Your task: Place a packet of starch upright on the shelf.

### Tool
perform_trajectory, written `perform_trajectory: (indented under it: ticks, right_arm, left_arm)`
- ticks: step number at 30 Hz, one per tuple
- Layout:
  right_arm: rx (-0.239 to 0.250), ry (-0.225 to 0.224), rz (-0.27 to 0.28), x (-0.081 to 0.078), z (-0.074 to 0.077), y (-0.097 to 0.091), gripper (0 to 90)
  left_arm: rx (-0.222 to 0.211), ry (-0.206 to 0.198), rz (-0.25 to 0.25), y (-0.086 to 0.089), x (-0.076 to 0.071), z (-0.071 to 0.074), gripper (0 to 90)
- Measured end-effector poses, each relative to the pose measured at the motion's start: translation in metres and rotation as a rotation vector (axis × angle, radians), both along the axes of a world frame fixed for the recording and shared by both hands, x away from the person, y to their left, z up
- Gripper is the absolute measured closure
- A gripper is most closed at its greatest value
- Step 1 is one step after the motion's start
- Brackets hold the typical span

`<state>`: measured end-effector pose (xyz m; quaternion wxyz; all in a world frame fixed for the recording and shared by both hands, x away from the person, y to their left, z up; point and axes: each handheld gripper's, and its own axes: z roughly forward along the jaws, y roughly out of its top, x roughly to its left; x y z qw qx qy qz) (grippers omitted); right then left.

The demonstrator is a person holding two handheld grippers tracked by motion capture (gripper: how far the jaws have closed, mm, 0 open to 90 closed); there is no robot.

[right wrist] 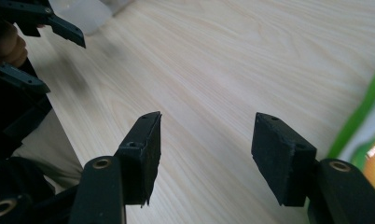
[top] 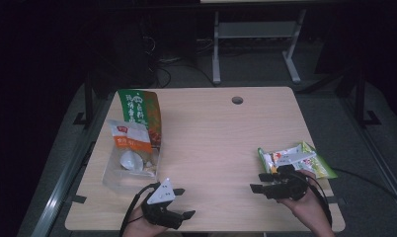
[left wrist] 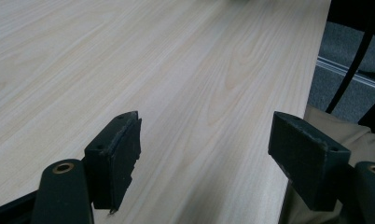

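The right gripper [top: 259, 182] hovers over the wooden table [top: 211, 133], jaws spread wide with nothing between them, just beside the green snack packet [top: 296, 159] at the table's right edge. The left gripper [top: 184, 203] sits near the front edge, jaws wide and empty, beside a clear plastic container [top: 116, 178].

White Chinese characters run down the green top of the tall green-and-orange packet [top: 141, 114], too small to read; the white-and-orange pouch [top: 129, 135] carries a small red logo, also illegible; the green snack bag [top: 296, 159] shows no legible print
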<state>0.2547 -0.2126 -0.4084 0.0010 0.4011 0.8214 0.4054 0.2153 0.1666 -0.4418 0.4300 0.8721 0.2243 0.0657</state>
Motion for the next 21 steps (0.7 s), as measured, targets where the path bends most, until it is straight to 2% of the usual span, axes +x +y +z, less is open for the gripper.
perform_trajectory:
  ticks: [5, 16, 21]
  right_arm:
    - [-0.013, 0.015, -0.028, -0.004, -0.002, -0.011, 41.6]
    - [-0.034, 0.012, -0.084, -0.012, -0.001, -0.028, 41.6]
    - [-0.057, 0.005, -0.127, -0.009, 0.0, -0.039, 41.3]
  left_arm:
    - [-0.002, 0.001, 0.002, -0.001, 0.001, -0.001, 24.8]
    - [-0.002, 0.01, 0.0, -0.002, 0.0, -0.001, 24.9]
    - [0.003, 0.011, -0.005, -0.003, 0.001, -0.002, 24.9]
